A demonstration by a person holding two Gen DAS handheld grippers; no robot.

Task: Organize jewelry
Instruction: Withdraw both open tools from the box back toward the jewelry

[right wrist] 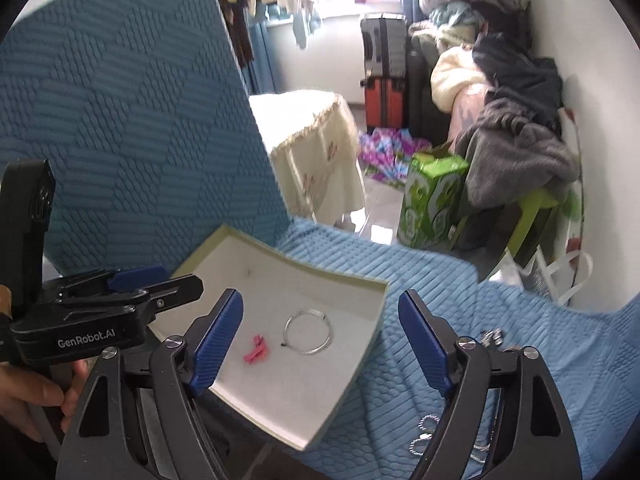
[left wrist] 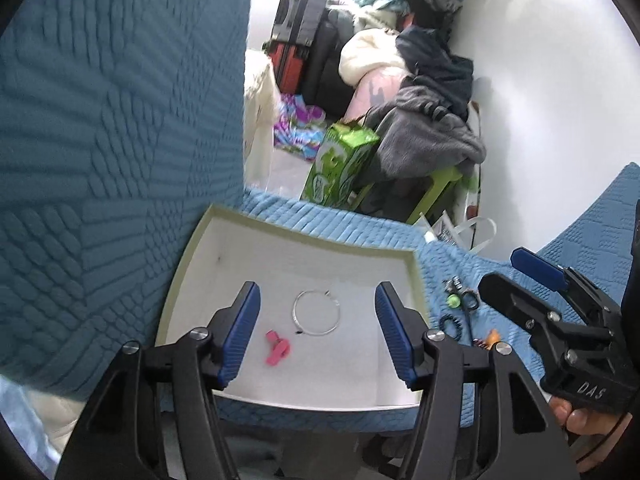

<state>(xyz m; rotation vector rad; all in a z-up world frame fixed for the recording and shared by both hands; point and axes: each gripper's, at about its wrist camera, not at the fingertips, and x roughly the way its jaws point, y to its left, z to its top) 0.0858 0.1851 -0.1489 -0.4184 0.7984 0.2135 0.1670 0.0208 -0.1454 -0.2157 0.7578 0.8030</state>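
Note:
A shallow white box [left wrist: 280, 232] [right wrist: 360, 292] lies on the blue quilted seat. In it are a silver hoop [left wrist: 317, 312] [right wrist: 308, 330] and a small pink piece [left wrist: 277, 348] [right wrist: 255, 350]. My left gripper [left wrist: 318, 340] is open and empty, just above the box's near side. My right gripper [right wrist: 320, 344] is open and empty over the box's right edge. Loose jewelry lies on the seat right of the box: a green bead with dark rings [left wrist: 460, 298], a dark beaded ring [left wrist: 451, 325], silver chain pieces [right wrist: 426, 436] and a metal charm [right wrist: 492, 336].
The blue quilted chair back [left wrist: 120, 140] [right wrist: 120, 120] rises at the left. Beyond the seat edge stand a green box [left wrist: 340, 164] [right wrist: 434, 200], piled clothes [left wrist: 428, 92], suitcases [right wrist: 384, 68] and a cloth-covered table [right wrist: 316, 148].

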